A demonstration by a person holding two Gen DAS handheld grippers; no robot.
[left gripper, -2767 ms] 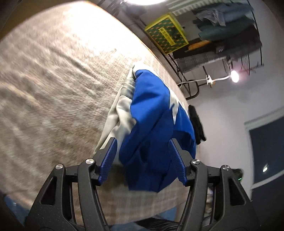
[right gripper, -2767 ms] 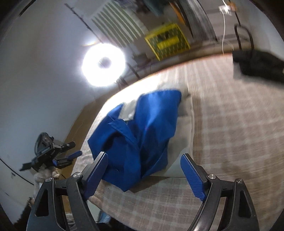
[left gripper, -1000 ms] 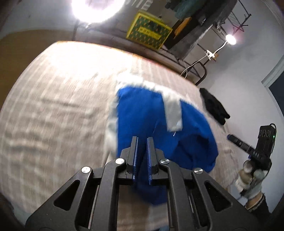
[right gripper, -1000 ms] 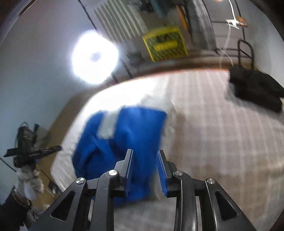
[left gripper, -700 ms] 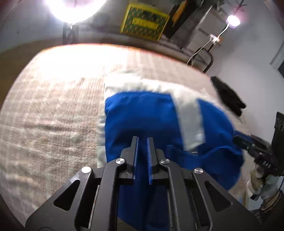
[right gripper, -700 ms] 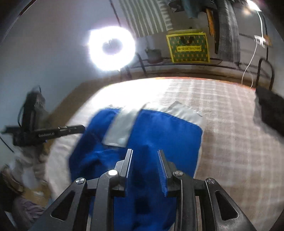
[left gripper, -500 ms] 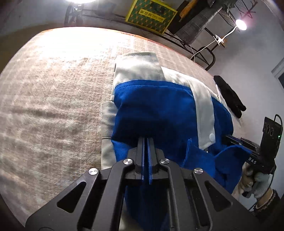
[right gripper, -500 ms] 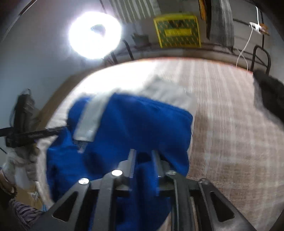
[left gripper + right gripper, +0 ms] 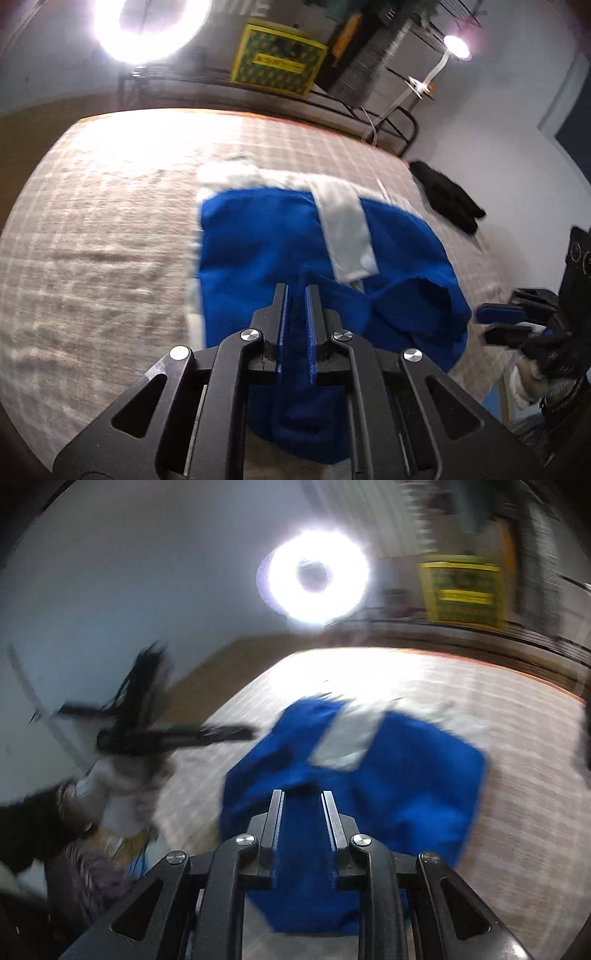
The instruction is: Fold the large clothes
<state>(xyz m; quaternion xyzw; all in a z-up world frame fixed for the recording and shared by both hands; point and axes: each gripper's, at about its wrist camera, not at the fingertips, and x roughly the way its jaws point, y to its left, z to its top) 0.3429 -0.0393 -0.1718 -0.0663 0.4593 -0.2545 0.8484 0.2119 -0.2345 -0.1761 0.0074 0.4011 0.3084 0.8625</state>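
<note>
Blue jacket nipped by left gripper, right gripper; right view motion-blurred.

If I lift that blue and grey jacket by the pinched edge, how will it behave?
Probably floppy: the blue and grey jacket already bunches and folds on the checked bedcover. It will likely sag below the left claw and right claw. Likely light, and unlikely to slip.

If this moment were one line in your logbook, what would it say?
step: folding | left gripper: shut on blue-and-grey fabric jacket | right gripper: shut on jacket | surface: beige checked blanket
</note>
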